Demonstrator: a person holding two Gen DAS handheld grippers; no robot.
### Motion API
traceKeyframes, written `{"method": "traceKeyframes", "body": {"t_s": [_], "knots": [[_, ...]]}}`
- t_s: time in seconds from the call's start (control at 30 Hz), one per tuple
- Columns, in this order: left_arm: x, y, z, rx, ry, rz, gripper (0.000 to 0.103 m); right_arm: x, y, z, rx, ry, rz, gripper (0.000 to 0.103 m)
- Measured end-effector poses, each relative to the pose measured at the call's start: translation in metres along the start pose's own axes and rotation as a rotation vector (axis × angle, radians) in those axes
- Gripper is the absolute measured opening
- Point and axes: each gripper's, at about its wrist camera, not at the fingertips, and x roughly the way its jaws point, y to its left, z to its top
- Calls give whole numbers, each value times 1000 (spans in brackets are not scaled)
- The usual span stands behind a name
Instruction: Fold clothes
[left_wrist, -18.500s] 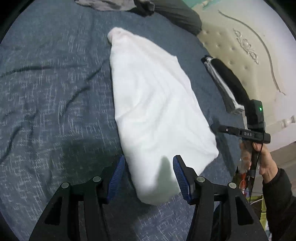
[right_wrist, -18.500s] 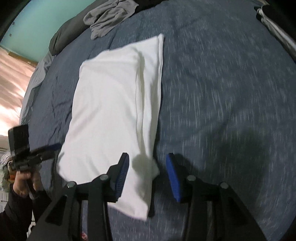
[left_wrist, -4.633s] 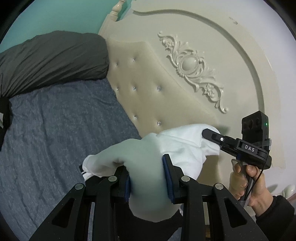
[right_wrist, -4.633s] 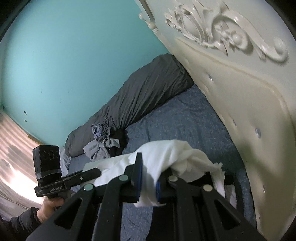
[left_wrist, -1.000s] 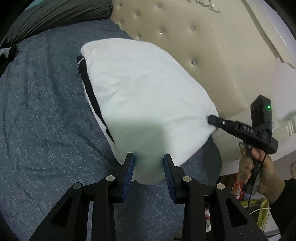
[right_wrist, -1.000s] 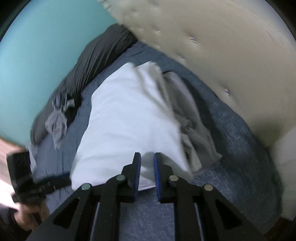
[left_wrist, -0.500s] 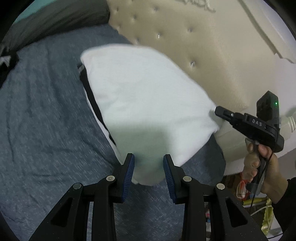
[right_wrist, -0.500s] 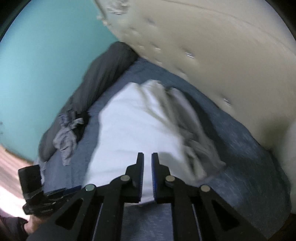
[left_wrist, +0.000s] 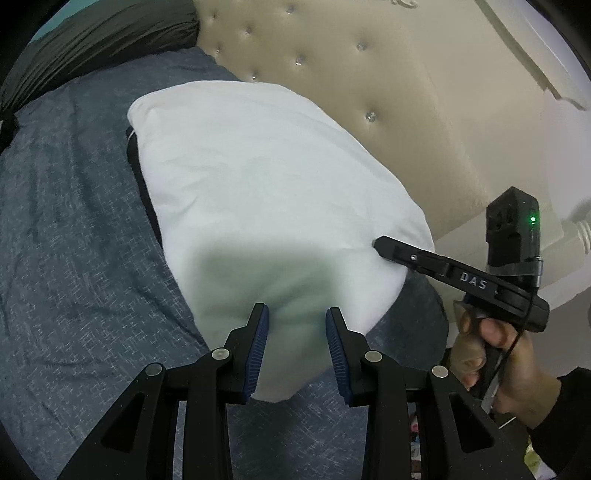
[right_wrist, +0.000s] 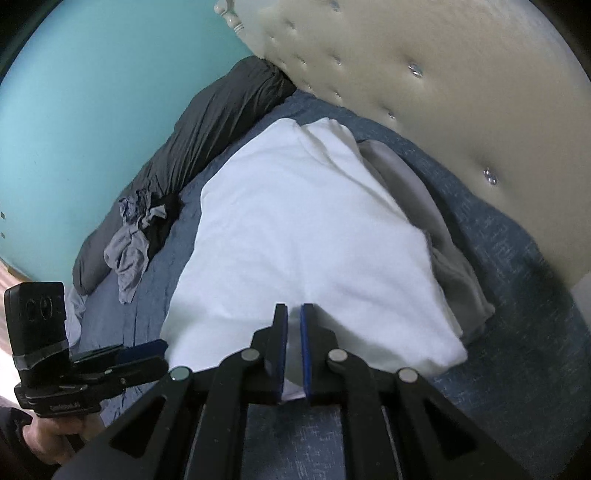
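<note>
1. Left wrist view: the folded white garment (left_wrist: 266, 184) lay on the blue-grey bedspread (left_wrist: 74, 240), just beside the cream tufted headboard (left_wrist: 369, 92).
2. The left gripper (left_wrist: 297, 343) stood partly open, its blue pads on either side of the garment's near edge; whether they pressed it could not be told.
3. Right wrist view: the right gripper (right_wrist: 293, 347) had just been closing, its pads (right_wrist: 282, 350) nearly together and pinching a thin fold of the garment's near edge.
4. Grey clothes (right_wrist: 443, 258) lay under the garment's right side.
5. Farther left sat a crumpled grey pile (right_wrist: 133, 236) against a dark pillow (right_wrist: 214, 110).
</note>
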Motion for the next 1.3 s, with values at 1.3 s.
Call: {"method": "traceKeyframes", "body": {"t_s": [1.3], "knots": [[-22,-6,8,30,-47,60,29,-65,-26,3,81,-242,-115,1]]}}
